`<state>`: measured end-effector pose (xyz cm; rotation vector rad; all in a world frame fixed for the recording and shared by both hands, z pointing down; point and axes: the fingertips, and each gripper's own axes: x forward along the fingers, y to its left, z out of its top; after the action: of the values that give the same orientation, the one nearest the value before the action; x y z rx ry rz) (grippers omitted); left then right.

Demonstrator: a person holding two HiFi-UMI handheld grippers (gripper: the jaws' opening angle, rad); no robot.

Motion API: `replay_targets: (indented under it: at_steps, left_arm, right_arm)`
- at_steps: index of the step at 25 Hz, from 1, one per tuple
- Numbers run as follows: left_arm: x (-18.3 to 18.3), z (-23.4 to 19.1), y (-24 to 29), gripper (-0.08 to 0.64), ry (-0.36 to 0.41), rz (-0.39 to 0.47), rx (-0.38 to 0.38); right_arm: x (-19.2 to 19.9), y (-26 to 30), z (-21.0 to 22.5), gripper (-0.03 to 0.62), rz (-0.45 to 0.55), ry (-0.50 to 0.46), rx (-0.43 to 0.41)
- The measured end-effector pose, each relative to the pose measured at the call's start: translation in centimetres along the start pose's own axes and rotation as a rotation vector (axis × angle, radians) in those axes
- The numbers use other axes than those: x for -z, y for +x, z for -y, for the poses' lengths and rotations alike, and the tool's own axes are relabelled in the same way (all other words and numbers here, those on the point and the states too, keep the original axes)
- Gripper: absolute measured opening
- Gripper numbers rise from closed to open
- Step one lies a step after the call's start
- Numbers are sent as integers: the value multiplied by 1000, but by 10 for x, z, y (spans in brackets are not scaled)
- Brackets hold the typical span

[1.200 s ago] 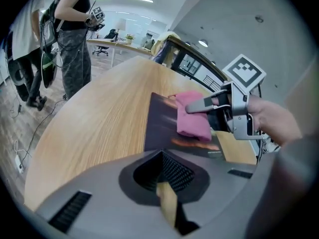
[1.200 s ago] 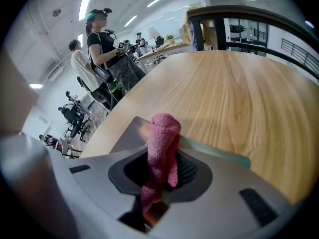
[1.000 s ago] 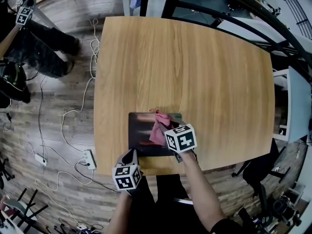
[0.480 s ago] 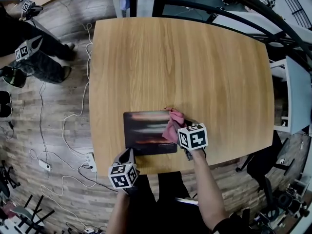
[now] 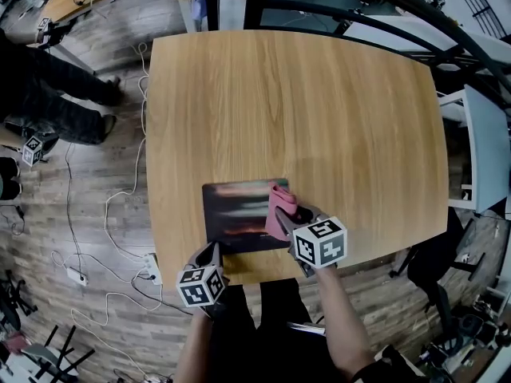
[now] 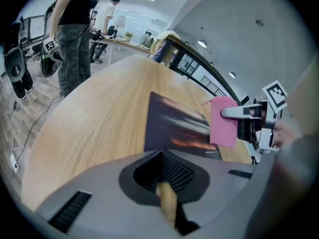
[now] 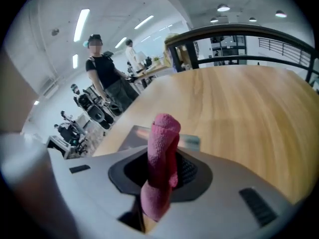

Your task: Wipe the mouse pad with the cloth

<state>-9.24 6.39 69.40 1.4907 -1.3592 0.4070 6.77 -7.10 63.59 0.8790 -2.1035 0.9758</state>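
The dark mouse pad (image 5: 238, 214) lies near the front edge of the wooden table (image 5: 319, 110). My right gripper (image 5: 289, 219) is shut on the pink cloth (image 5: 279, 204), which hangs at the pad's right edge. In the left gripper view the cloth (image 6: 223, 121) dangles from the right gripper (image 6: 243, 114) beside the pad (image 6: 172, 125). The right gripper view has the cloth (image 7: 162, 153) bunched upright between the jaws, hiding most of the pad (image 7: 134, 133). My left gripper (image 5: 212, 255) is shut on nothing at the table's front edge, just below the pad's left corner.
A power strip (image 5: 152, 268) and white cables (image 5: 120, 190) lie on the wooden floor to the left. A person (image 5: 56, 94) stands at the far left. A black railing (image 5: 359, 6) runs beyond the table, and a white panel (image 5: 487, 150) stands at the right.
The right gripper has dragged the cloth rightward from the pad's right half to its right edge, then pulled back slightly toward me. The left gripper has stayed put.
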Motion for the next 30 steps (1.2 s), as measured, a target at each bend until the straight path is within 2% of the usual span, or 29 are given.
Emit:
replay_targets:
  at_steps: [3,6,8,11,16,21,25,30]
  left_arm:
    - [0,1,1,23,-1,-1,12]
    - [1,3,1,23,34,-9,15]
    - [1,5,0,23,57,-12,13]
    - [0,5,0,23,36,-6,23]
    - [-1,5,0,23,-2,1,38]
    - [-3,3,1,23,-16,3,35]
    - [-3,1,1,23,-15,4,26]
    - [-2,1,0,23,-14,5,17]
  right_arm:
    - [-2,24,-60,95,-8,-25,-149]
    - [0,52,-106,95,-31,-53,-261]
    - [2,68,-125,95,-49,-67,-305]
    - [5,88,-139,95,-96,-90,-337]
    - [12,111,-143,95,-165,-107,-340]
    - [17,120,-126,95,-225,-95,-255]
    - [18,115,-107,95,-230,-54,-213]
    - [25,96,-78,95,-216,-46,-161]
